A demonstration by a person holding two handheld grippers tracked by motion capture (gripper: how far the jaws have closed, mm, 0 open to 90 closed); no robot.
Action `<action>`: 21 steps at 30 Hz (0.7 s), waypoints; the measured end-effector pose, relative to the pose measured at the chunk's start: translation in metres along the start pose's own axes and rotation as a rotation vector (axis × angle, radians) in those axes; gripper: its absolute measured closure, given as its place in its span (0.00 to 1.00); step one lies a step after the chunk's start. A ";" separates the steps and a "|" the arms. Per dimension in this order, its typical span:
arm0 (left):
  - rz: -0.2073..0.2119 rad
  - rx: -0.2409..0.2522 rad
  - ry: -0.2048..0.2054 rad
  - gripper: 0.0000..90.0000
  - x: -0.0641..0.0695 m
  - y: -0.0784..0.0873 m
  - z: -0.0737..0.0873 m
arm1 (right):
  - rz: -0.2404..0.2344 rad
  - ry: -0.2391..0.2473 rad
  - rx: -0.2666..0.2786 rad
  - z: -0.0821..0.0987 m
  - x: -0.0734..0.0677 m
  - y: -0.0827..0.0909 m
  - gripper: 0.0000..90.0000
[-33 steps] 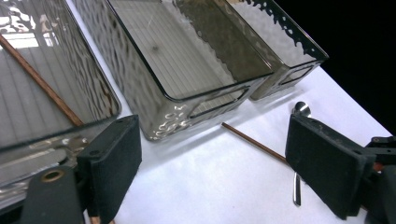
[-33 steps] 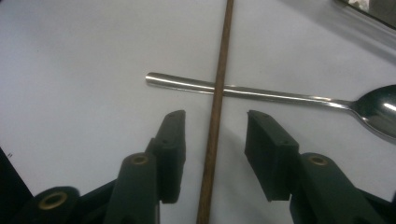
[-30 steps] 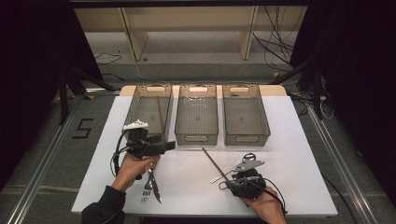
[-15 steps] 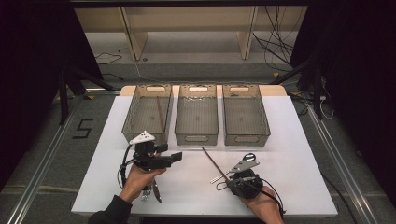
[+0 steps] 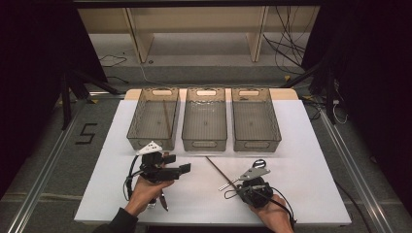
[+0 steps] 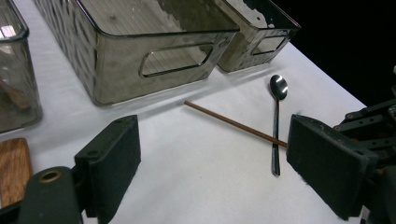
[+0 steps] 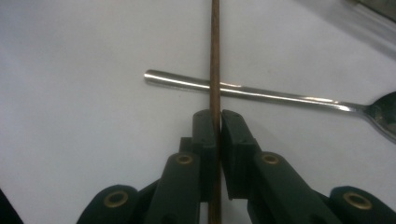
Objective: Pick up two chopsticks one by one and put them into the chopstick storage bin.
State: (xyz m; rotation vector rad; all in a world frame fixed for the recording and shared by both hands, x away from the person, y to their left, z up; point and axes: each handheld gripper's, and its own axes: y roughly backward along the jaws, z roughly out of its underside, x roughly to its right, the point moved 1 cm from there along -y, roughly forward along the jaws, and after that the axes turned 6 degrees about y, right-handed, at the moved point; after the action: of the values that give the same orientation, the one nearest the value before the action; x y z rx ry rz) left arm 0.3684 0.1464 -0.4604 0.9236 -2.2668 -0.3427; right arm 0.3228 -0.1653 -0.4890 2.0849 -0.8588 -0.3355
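Observation:
A thin brown chopstick lies on the white table, crossing over a silver spoon. My right gripper sits low at the chopstick's near end. Its jaws have just been closing, and in the right gripper view the pads press on the chopstick, with the spoon lying across just beyond them. My left gripper hovers at the left, pointing right, jaws wide open and holding nothing. Ahead of it lie the chopstick and the spoon.
Three clear bins stand in a row at the back: left, middle, right. The left one holds another chopstick. Some cutlery lies under my left hand near the front edge.
My left gripper has come down and to the right, away from the cutlery, and now points toward the chopstick and spoon. My right hand has stayed in place.

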 end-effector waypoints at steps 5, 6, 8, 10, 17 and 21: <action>0.003 -0.008 0.009 0.20 0.003 -0.002 0.001 | -0.004 0.001 0.060 -0.004 0.001 0.013 0.95; 0.008 -0.011 0.016 0.20 0.005 -0.003 0.001 | -0.006 0.004 0.072 -0.004 0.001 0.015 0.95; 0.014 -0.011 0.018 0.20 0.007 -0.003 0.001 | -0.009 0.004 0.093 -0.007 0.001 0.020 0.95; 0.024 -0.012 0.023 0.20 0.012 -0.004 0.001 | -0.014 0.010 0.116 -0.009 -0.001 0.023 0.95; 0.069 -0.013 0.059 0.20 0.024 -0.006 0.000 | -0.029 0.036 0.179 -0.024 -0.011 0.029 0.95; 0.087 -0.012 0.072 0.22 0.031 -0.008 0.000 | -0.042 0.071 0.221 -0.040 -0.023 0.029 0.95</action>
State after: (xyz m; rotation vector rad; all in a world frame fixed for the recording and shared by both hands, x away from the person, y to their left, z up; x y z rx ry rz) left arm 0.3559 0.1196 -0.4493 0.8158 -2.2283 -0.2801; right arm 0.3132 -0.1380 -0.4432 2.3068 -0.8422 -0.1940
